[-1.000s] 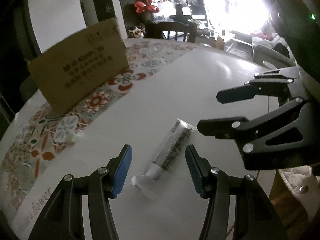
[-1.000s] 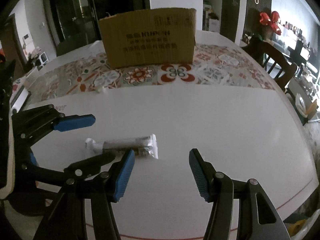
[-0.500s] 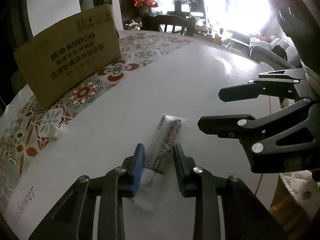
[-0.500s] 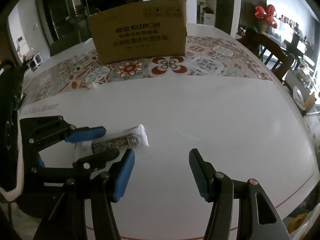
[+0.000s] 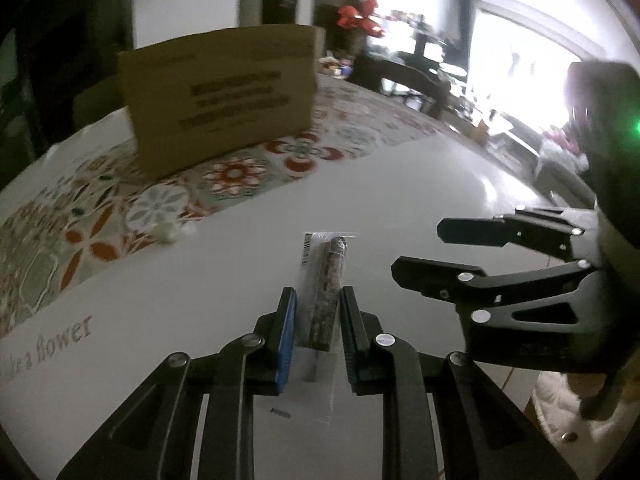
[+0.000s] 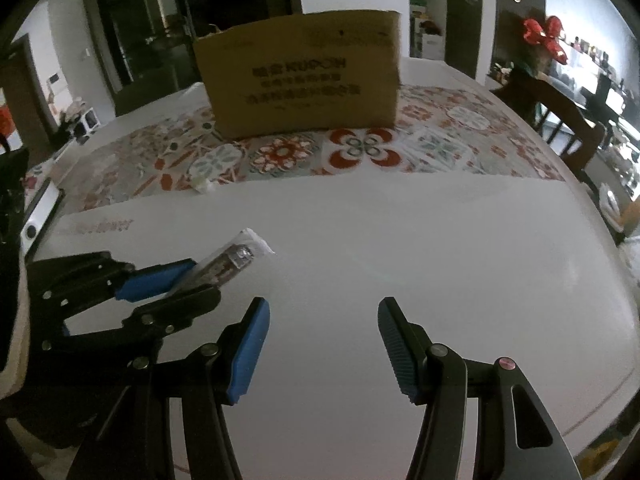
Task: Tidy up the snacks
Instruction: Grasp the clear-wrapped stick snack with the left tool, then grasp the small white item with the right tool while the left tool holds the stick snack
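One long snack bar in a clear plastic wrapper (image 5: 325,294) sits between the blue pads of your left gripper (image 5: 317,322), whose jaws have closed on it just above the white table (image 6: 400,240). Your right gripper (image 6: 322,338) hangs wide open, holding nothing. You seem to be at the pickup step; next, carry the bar toward the single brown cardboard box (image 6: 300,76) at the far side. One small white scrap (image 5: 168,233) lies on the floral runner (image 5: 240,172).

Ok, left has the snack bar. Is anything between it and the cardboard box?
Nothing visible blocks the way. The left gripper is closed on the snack bar; bare tablecloth runs to the cardboard box. A small white wrapper lies off to the left of that line.
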Tool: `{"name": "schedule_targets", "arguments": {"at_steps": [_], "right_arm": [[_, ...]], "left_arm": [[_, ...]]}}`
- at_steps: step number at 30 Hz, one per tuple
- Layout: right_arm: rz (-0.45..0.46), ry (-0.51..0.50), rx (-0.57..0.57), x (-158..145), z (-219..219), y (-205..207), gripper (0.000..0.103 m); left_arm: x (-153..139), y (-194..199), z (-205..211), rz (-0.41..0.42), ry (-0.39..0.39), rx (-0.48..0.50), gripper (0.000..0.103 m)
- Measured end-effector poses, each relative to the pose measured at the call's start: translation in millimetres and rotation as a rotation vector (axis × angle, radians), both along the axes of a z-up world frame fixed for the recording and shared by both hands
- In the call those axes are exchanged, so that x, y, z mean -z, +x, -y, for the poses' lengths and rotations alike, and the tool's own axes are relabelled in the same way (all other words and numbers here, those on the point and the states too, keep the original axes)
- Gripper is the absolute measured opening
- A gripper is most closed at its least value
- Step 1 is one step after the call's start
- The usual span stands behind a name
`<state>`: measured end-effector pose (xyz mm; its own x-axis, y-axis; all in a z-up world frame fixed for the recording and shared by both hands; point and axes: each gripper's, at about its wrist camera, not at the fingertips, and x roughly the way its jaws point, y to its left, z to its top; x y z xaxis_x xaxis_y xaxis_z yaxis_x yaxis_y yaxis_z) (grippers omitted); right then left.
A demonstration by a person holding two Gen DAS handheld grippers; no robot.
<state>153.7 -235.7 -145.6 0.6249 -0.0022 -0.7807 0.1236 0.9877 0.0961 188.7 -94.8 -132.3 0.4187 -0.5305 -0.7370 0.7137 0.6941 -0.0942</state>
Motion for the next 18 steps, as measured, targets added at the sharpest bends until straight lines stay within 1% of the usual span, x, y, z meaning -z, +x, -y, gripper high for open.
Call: {"name": "schedule_targets", "arguments": {"at_steps": [3, 10, 13, 18], "right_arm": [[0.022, 0.006, -0.041, -3, -8, 12, 0.057], [0.056, 0.006, -0.154, -8, -32, 49, 0.057], [0.056, 0.015, -0.204, -7, -43, 66, 0.057], [0.07, -0.001, -0.304, -10, -63, 93, 0.057]], "left_arm": [[-2, 9, -14, -0.02, -0.006, -0.083, 0.022], [-3, 31, -47, -0.014, 0.015, -0.257, 0.022], [-5, 38, -60, -0.008, 0.01, -0.316, 0.022], [-7, 50, -78, 0.006, -0.005, -0.406, 0.022]]}}
